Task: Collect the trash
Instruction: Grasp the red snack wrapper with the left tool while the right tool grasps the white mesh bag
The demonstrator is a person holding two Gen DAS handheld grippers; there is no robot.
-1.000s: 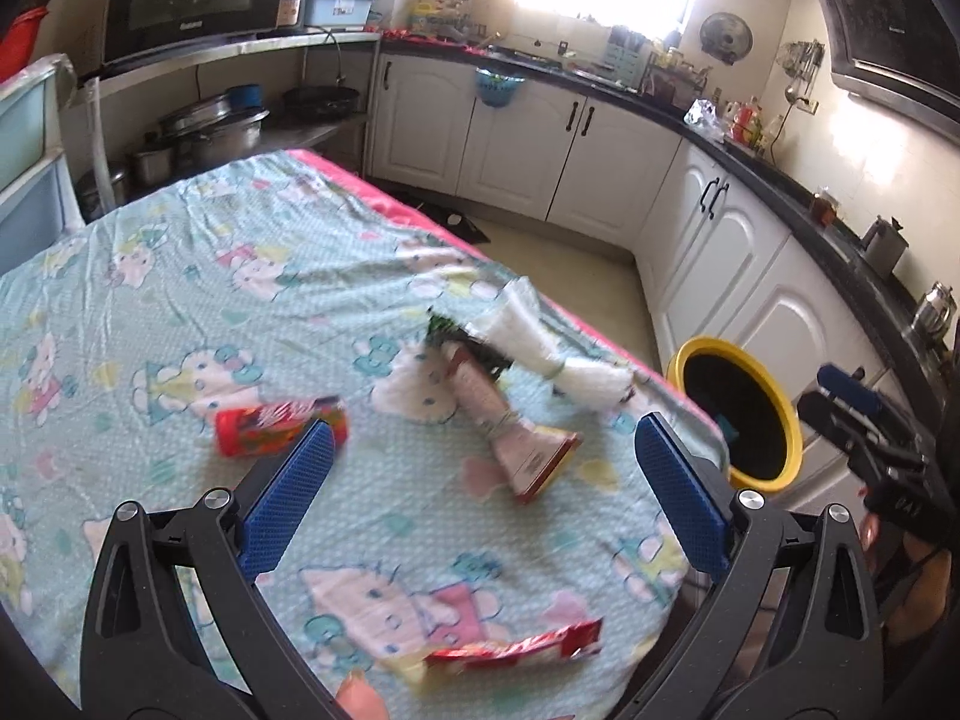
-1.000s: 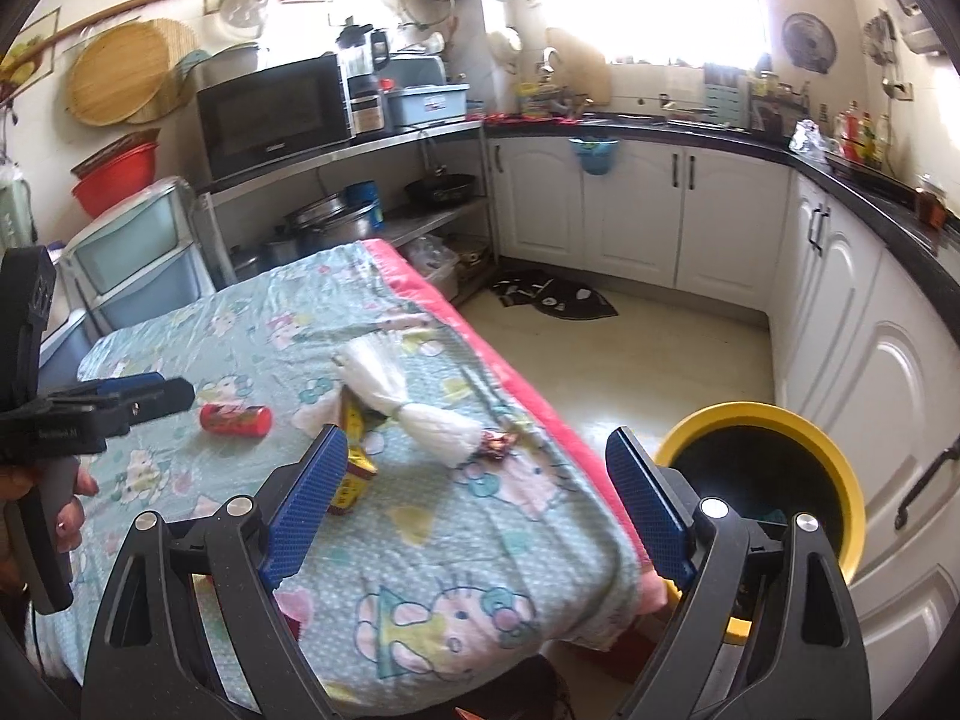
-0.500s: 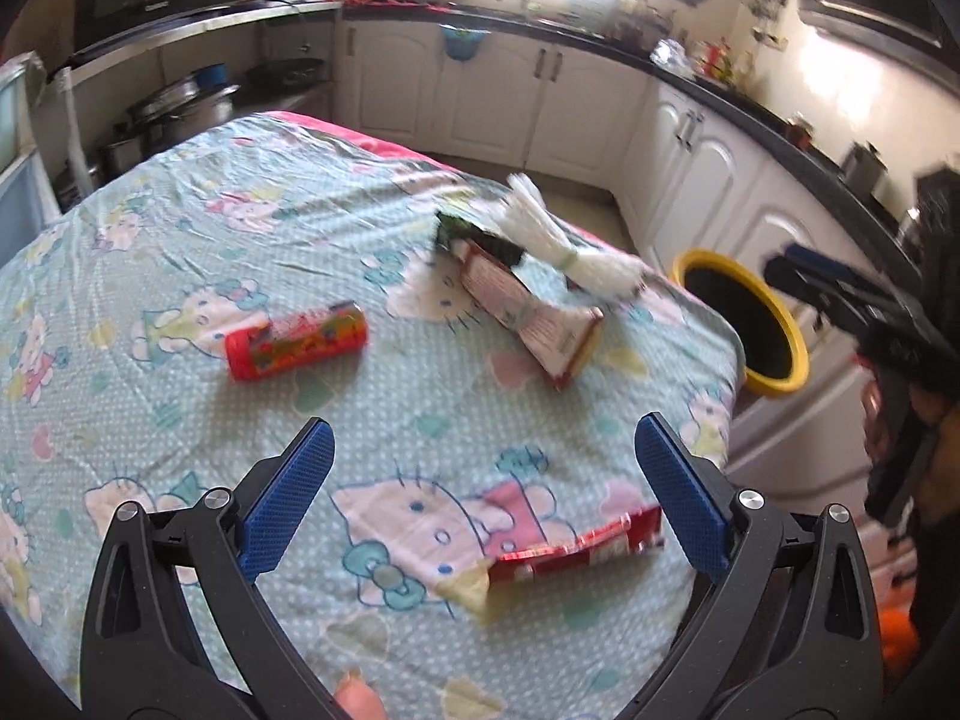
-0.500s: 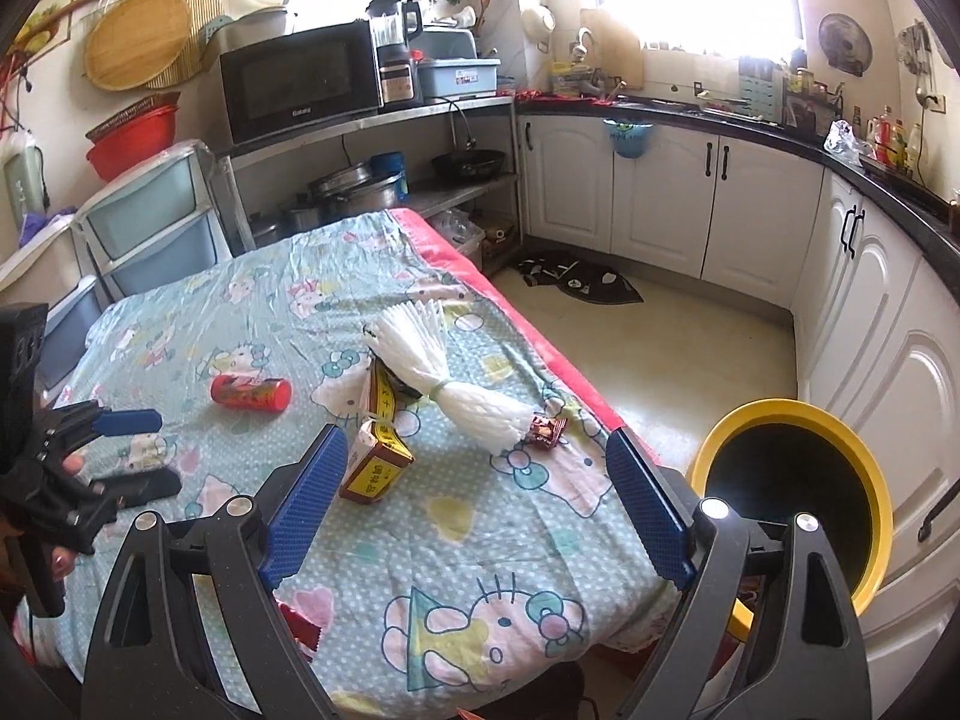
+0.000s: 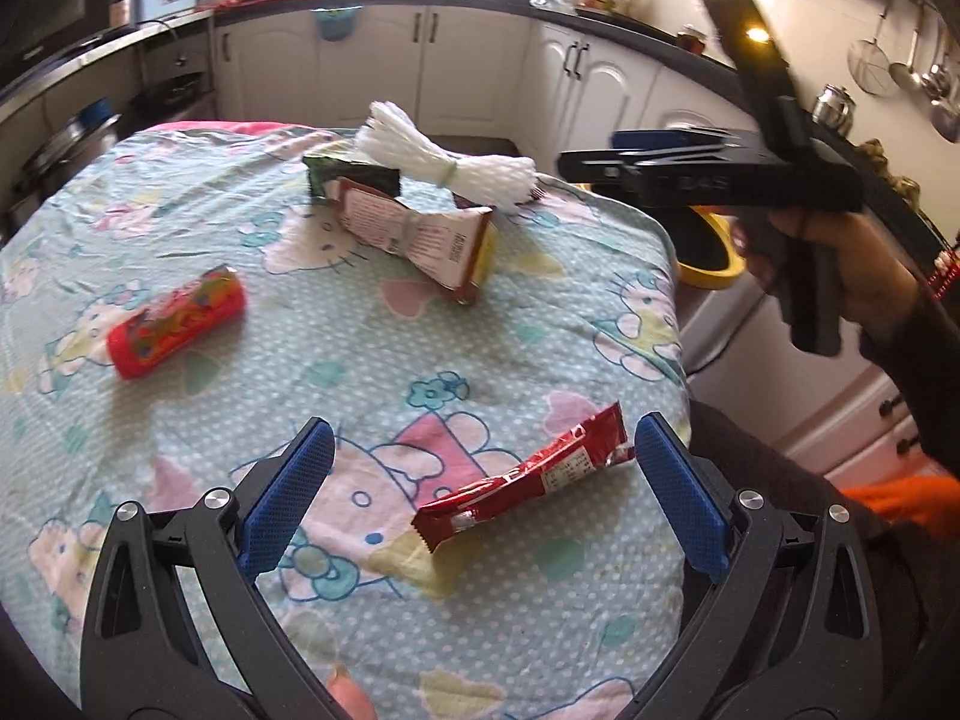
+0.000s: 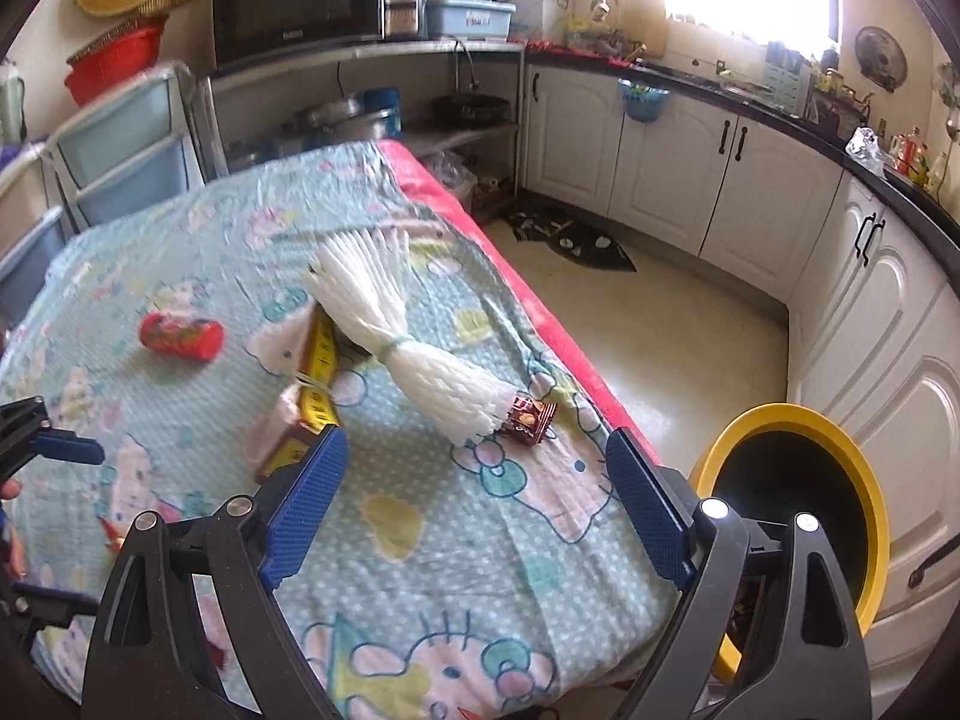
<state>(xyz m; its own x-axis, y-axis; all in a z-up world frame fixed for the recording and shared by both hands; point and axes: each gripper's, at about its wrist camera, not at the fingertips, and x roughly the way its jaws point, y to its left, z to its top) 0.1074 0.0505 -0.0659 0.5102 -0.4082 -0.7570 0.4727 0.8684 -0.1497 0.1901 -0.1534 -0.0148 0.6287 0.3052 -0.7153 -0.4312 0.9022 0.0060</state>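
Red snack wrapper (image 5: 528,483): on desk (image 5: 372,354), between left tongs (image 5: 480,492) tips, untouched; tongs released. Right tongs (image 6: 474,504): released, empty, white string bundle (image 6: 408,354) and small candy wrapper (image 6: 531,417) just ahead. Yellow-rimmed bin (image 6: 798,516): right of right tongs.

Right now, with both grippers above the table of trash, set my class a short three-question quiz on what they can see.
1. True or false: the left gripper is shut on the red wrapper.
2. Which lies nearest the yellow bin? A) the red can B) the small brown candy C) the yellow box
3. Fill in: the white bundle is tied round its middle with a ____ band.

Key: 1 false, its jaws stand open with the wrapper between them; 2 B; 3 green.
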